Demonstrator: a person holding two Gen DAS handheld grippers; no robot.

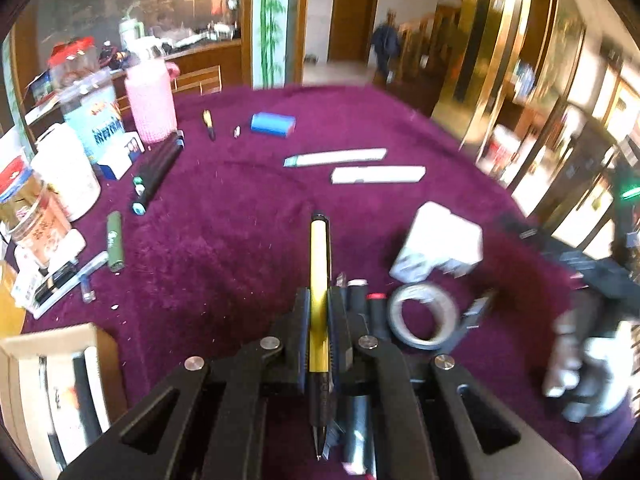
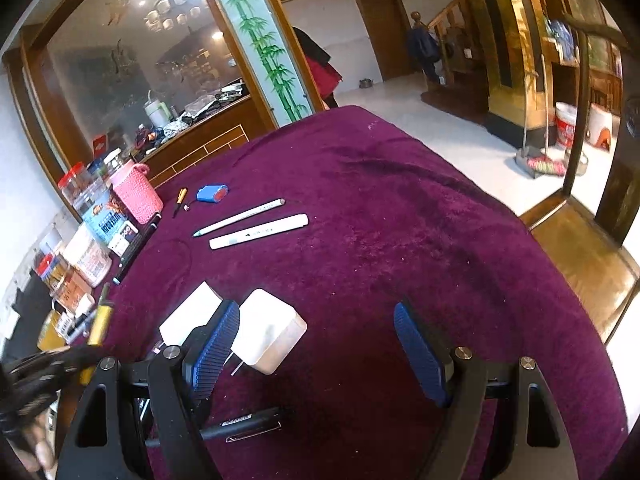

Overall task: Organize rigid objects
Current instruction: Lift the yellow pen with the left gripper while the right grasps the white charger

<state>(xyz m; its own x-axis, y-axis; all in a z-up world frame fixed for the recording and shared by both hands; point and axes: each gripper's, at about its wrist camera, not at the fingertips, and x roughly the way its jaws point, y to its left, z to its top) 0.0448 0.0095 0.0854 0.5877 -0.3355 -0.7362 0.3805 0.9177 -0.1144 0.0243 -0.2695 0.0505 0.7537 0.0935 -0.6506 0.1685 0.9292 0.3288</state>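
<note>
My left gripper [image 1: 319,300] is shut on a yellow pen [image 1: 319,264] that points forward above the purple tablecloth [image 1: 248,200]. In the right wrist view the left gripper and yellow pen [image 2: 100,322] show at the far left. My right gripper [image 2: 316,320] is open and empty, its left pad beside a white charger plug [image 2: 270,330]. The charger [image 1: 438,244] also shows blurred in the left wrist view, near a tape roll [image 1: 422,316]. Two white pens [image 2: 260,231] and a blue box [image 2: 212,193] lie farther back.
Jars, a pink knitted cup [image 2: 136,194] and boxes crowd the table's left edge. A black marker [image 2: 244,420] lies under my right gripper. A cardboard box [image 1: 52,380] sits at the left near corner. A wooden chair [image 2: 580,248] stands to the right.
</note>
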